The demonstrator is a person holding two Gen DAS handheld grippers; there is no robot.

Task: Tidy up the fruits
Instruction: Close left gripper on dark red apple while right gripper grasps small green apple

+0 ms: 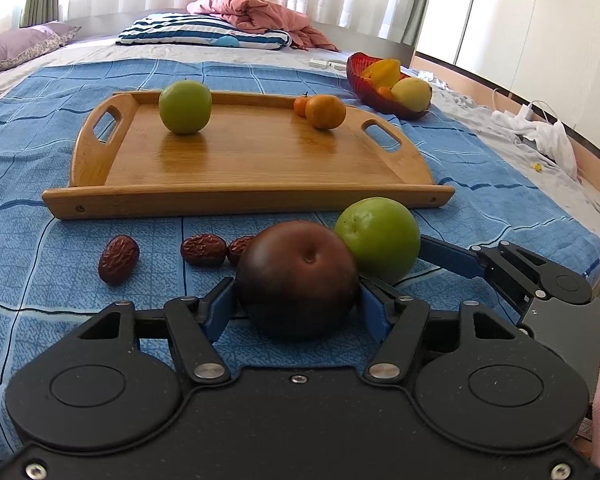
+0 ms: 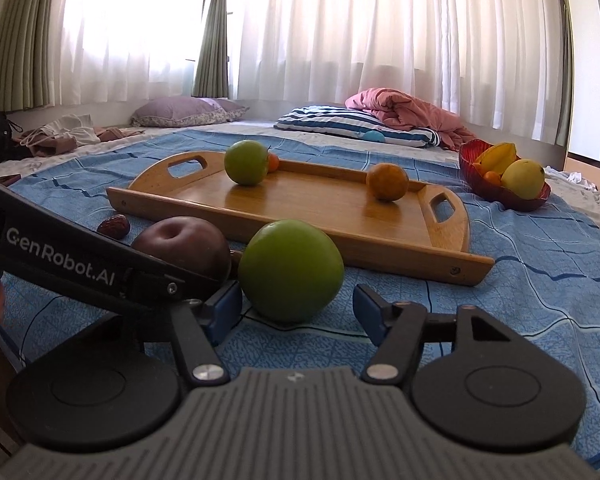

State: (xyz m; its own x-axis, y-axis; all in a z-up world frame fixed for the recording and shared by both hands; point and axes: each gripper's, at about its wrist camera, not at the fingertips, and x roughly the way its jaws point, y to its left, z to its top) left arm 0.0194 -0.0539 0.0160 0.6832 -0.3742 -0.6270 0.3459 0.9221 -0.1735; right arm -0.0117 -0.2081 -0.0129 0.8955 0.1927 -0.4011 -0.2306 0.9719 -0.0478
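Left wrist view: blue checked bedspread (image 1: 100, 92), wooden tray (image 1: 244, 160) at 12 o'clock already carrying a green apple and oranges, apparently the sorting spot; the left gripper (image 1: 296, 300) is clenched on the dark plum (image 1: 298, 280), its blue pads touching both flanks. Right wrist view: curtained window behind; the right gripper (image 2: 298, 306) is spread, the green fruit (image 2: 291, 270) dead centre between its pads, right pad clear, left contact unclear.

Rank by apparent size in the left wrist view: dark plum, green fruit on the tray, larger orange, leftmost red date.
1. dark plum, nearest the camera, so partly inflated
2. green fruit on the tray
3. larger orange
4. leftmost red date, close to the orange, unsure
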